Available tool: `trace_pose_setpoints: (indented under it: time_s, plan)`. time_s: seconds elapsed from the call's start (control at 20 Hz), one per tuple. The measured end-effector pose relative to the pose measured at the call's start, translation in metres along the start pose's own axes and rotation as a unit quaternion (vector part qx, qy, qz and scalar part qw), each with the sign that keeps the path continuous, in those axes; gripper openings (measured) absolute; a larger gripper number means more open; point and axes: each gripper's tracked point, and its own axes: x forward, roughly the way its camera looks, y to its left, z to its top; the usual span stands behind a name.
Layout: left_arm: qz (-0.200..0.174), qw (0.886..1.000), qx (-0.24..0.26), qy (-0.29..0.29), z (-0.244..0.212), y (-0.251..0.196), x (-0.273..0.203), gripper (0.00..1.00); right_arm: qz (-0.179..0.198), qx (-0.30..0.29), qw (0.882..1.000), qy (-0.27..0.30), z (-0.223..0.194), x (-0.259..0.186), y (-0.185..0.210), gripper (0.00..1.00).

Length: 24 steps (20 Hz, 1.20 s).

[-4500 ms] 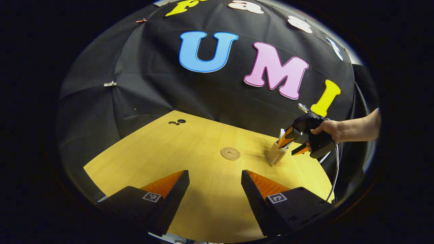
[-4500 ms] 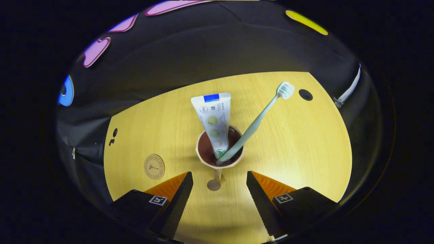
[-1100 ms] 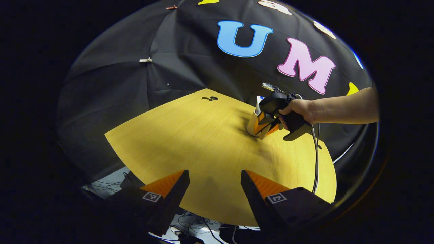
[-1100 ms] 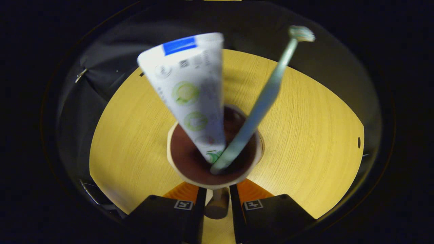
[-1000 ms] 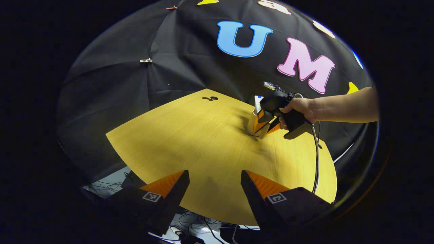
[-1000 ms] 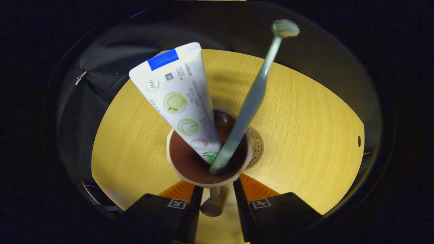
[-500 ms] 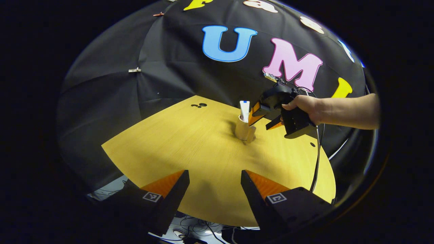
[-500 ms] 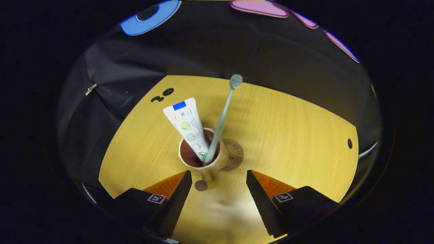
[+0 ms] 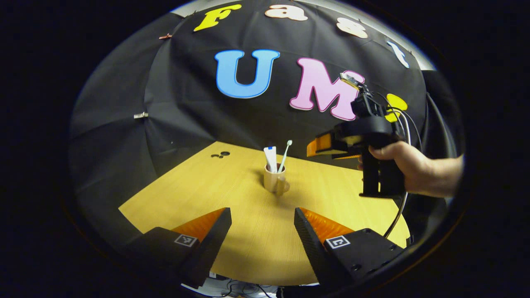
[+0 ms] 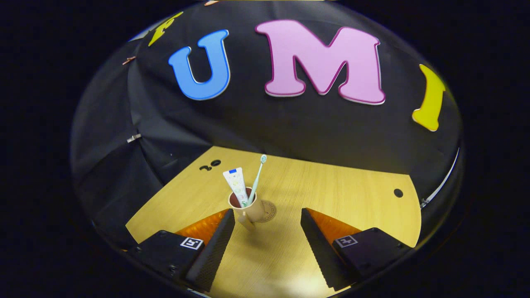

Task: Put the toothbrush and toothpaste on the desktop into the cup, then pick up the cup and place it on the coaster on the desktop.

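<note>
Wooden counter [image 10: 331, 186] bearing cup [image 10: 246, 212] on coaster [image 10: 267, 211] — toothpaste [image 10: 235, 184], toothbrush [image 10: 257, 175] inside; right hand-held gripper [image 10: 267, 231] open, lifted clear — left hand-held gripper [image 9: 262, 231] open, near edge.

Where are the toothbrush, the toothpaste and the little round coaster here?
toothbrush [image 10: 257, 178], right gripper view, on its handle.
toothpaste [image 10: 236, 184], right gripper view, mid tube.
coaster [image 10: 270, 210], right gripper view, on the edge showing beside the cup.
</note>
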Motion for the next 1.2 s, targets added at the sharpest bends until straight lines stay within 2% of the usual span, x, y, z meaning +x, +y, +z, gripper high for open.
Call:
trace_pose_setpoints:
  time_s: [0.35,0.5,0.7,0.8,0.95,1.2]
  plan:
    - [-0.048,0.997,0.031,-0.055,0.044,-0.034,-0.023,0.97,-0.037,-0.005,0.992,-0.122,0.027,-0.102,-0.024,0.98]
    - [-0.061,0.994,0.042,-0.085,0.058,-0.042,-0.036,0.97,-0.063,0.015,0.984,-0.166,0.032,-0.152,-0.042,0.98]
    - [-0.083,0.989,0.055,-0.111,0.06,-0.056,-0.055,0.96,-0.099,0.002,0.971,-0.216,0.024,-0.21,-0.055,0.98]
    - [-0.1,0.988,0.06,-0.105,0.053,-0.066,-0.059,0.96,-0.114,-0.007,0.968,-0.226,0.015,-0.23,-0.06,0.98]
    - [-0.116,0.986,0.063,-0.102,0.049,-0.073,-0.062,0.96,-0.13,0.011,0.967,-0.221,-0.001,-0.247,-0.066,0.98]
    - [-0.129,0.983,0.076,-0.11,0.054,-0.085,-0.059,0.96,-0.143,0.021,0.967,-0.211,-0.015,-0.253,-0.077,0.98]
